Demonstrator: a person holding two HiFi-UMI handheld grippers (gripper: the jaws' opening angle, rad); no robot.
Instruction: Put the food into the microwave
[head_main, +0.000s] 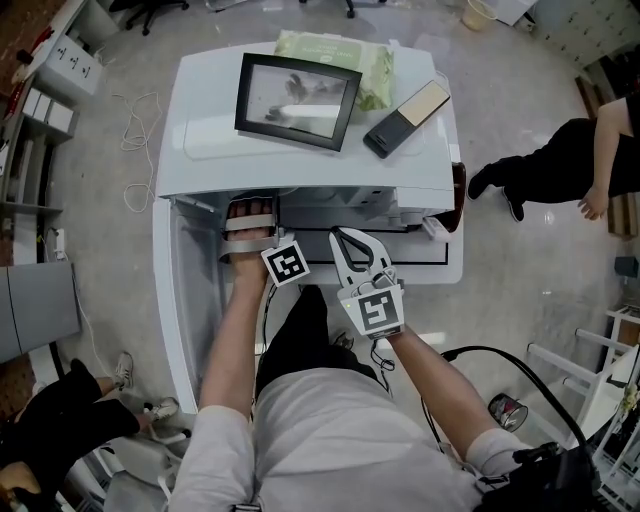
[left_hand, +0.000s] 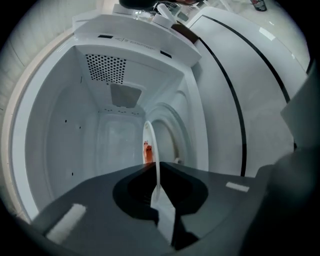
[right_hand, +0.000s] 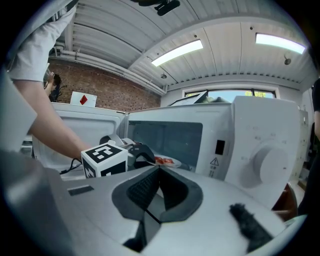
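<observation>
The white microwave (head_main: 420, 160) stands with its door (head_main: 172, 300) swung open to the left. My left gripper (head_main: 252, 222) reaches into the cavity, shut on the rim of a white plate (left_hand: 150, 145). That plate shows edge-on between the jaws, with red-orange food (left_hand: 148, 152) on it and the cavity's back wall (left_hand: 117, 135) beyond. From the right gripper view I see the plate (right_hand: 167, 161) just inside the doorway, beside the left gripper's marker cube (right_hand: 105, 159). My right gripper (head_main: 348, 238) hovers in front of the control panel (right_hand: 265, 160), shut with nothing between its pads (right_hand: 159, 170).
On the microwave's top lie a black-framed tray (head_main: 298, 100), a green packet (head_main: 370, 70) and a black-and-tan box (head_main: 407, 117). A person (head_main: 560, 165) is on the floor at the right, another (head_main: 60, 420) at the lower left. A can (head_main: 508, 411) stands lower right.
</observation>
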